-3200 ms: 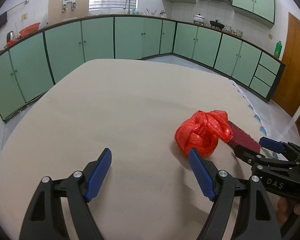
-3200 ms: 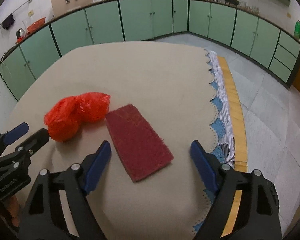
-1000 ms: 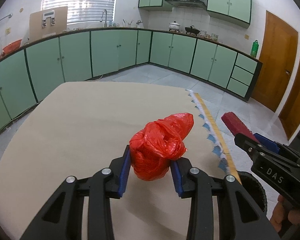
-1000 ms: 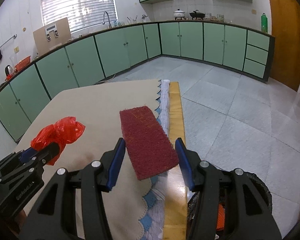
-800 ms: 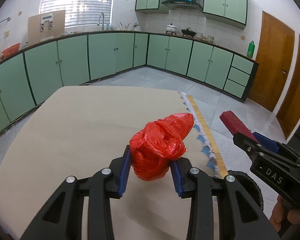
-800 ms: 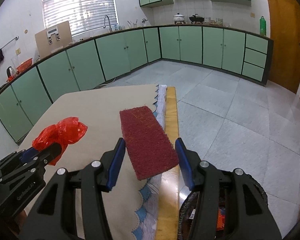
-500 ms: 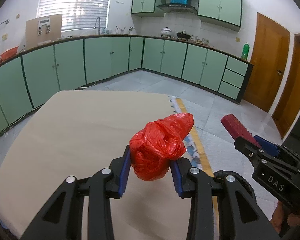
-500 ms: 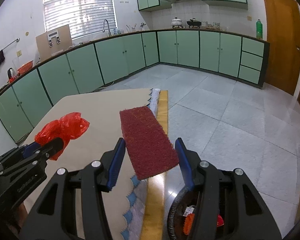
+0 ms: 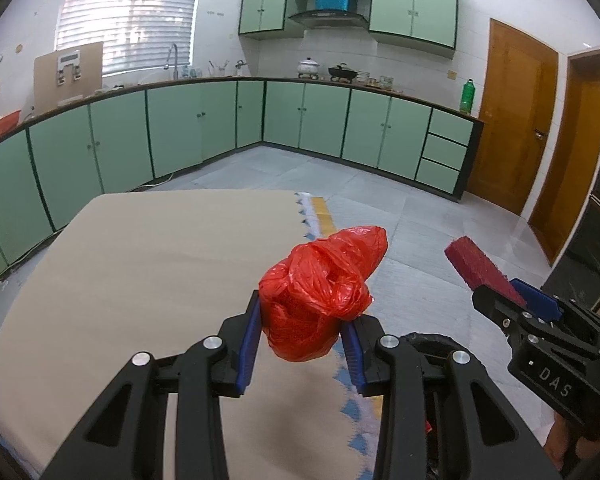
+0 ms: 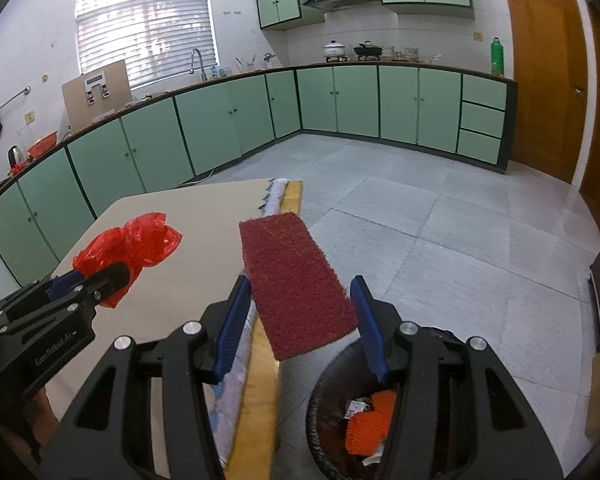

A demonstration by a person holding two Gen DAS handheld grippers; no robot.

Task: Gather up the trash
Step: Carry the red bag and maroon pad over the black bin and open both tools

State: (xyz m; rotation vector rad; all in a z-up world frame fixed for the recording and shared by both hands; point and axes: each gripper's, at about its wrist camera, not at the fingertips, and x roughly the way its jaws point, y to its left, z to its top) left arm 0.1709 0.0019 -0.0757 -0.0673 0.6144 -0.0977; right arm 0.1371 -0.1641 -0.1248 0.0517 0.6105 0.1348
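while both pieces of trash are clear of the worktop, neither is over the bin's mouth with certainty. the red plastic bag is clamped between the jaws of the left gripper, held above the worktop's scalloped edge. the dark red scouring pad is clamped by its side edges in the jaws of the right gripper, held nearly flat, jutting forward over the floor beside the worktop. the black bin stands on the floor just below the right gripper, already holding orange and white scraps; only part of its rim shows.

risks noted:
- the bag is crumpled, slippery film, gripped on a bulge. it may squeeze out of the jaws and land on the worktop or the floor.
- the pad is held by narrow edges only. a tilt or jolt could let it pivot free and fall short of the bin.
- from the left wrist view the bag appears short of the bin. a release from this position would likely miss.
- the two grippers are near each other; converging over one small bin invites a knock.
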